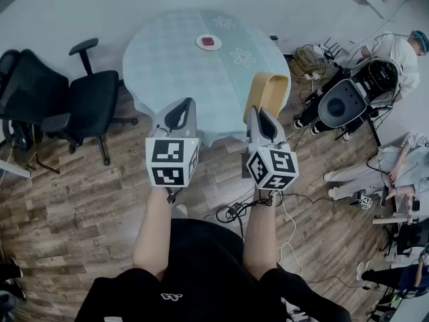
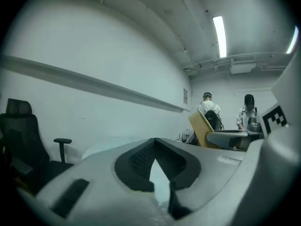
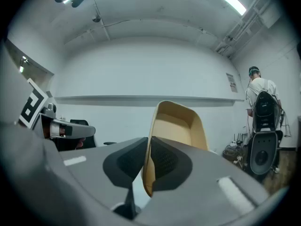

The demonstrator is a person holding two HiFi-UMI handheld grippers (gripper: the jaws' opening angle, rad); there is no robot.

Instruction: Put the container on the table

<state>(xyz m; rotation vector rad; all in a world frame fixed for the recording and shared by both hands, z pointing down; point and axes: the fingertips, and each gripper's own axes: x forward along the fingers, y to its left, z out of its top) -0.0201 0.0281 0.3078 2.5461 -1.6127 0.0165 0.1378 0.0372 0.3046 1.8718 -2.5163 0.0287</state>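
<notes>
A tan plastic container [image 1: 267, 92] hangs tilted on its side over the near right edge of the round table [image 1: 181, 66], which has a pale green cloth. My right gripper [image 1: 260, 115] is shut on the container's wall; in the right gripper view the container [image 3: 181, 121] rises from between the pads, its open side showing. My left gripper [image 1: 181, 109] hovers beside it at the table's near edge, shut and holding nothing. In the left gripper view, that gripper [image 2: 154, 145] has its tips together, and the container [image 2: 201, 128] shows to the right.
A small white plate with a red item [image 1: 208, 42] sits at the table's far side. Black office chairs [image 1: 87, 102] stand to the left. A robot base [image 1: 343, 102] and seated people [image 1: 402, 52] are at the right. Cables [image 1: 234, 212] lie on the wooden floor.
</notes>
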